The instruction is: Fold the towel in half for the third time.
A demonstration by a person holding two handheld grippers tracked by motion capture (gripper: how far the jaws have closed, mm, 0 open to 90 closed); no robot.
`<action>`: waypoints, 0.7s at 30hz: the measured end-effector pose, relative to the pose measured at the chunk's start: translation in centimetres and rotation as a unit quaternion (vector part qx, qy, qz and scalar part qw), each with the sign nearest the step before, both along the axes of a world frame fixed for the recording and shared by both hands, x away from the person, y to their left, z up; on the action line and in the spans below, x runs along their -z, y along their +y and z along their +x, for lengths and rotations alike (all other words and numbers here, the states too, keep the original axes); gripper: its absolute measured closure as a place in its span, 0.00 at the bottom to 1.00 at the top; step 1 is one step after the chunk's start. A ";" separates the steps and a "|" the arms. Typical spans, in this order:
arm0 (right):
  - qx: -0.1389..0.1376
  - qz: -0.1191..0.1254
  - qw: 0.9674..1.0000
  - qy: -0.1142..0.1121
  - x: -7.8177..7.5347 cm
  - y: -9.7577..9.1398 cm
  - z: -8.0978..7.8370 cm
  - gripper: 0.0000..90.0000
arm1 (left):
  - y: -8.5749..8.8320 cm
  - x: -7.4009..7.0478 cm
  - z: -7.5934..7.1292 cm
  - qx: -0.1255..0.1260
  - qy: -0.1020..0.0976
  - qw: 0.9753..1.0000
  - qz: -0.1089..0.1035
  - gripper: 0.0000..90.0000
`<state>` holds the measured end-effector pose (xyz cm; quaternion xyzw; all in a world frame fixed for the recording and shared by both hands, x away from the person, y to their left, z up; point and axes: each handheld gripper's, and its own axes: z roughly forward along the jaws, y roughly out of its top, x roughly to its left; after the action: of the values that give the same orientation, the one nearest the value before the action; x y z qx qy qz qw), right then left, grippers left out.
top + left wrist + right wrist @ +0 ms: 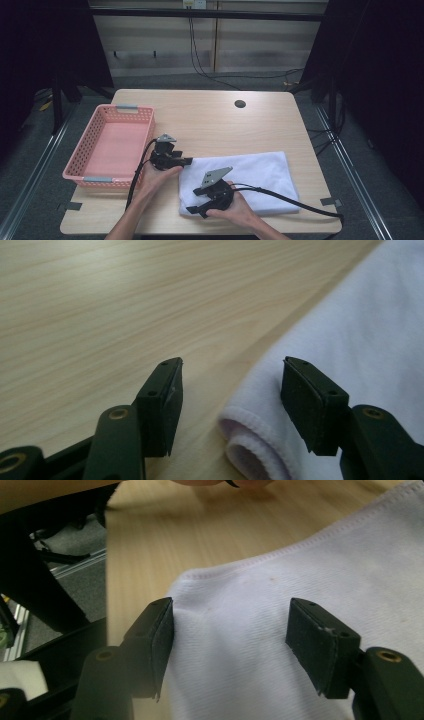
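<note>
Both pairs of jaws stand open, holding nothing: our left gripper [186, 161] straddles the folded towel's [260, 172] far-left corner, our right gripper [196, 210] its near-left corner (table's near side). Closing shallow, we risk pinching only the top layer.

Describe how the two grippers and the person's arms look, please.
Both the left gripper and the right gripper are black, each with a grey three-cornered plate on top and a black cable trailing off. Each has two black jaws with flat rectangular pads and brass-coloured pivot pins. The forearms are bare, with no sleeve in sight.
</note>
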<state>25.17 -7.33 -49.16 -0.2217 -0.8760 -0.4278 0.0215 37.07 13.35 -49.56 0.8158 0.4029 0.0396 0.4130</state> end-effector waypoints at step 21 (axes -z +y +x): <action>0.021 -0.065 0.993 -0.098 1.0 1.4 -1.8 0.61 | -0.6 0.3 -0.3 0.048 0.028 0.998 -0.028 0.93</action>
<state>23.37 -5.98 -50.19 -0.1981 -0.8949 -0.3902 -0.0877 36.79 12.74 -49.87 0.8234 0.3752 -0.0140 0.4255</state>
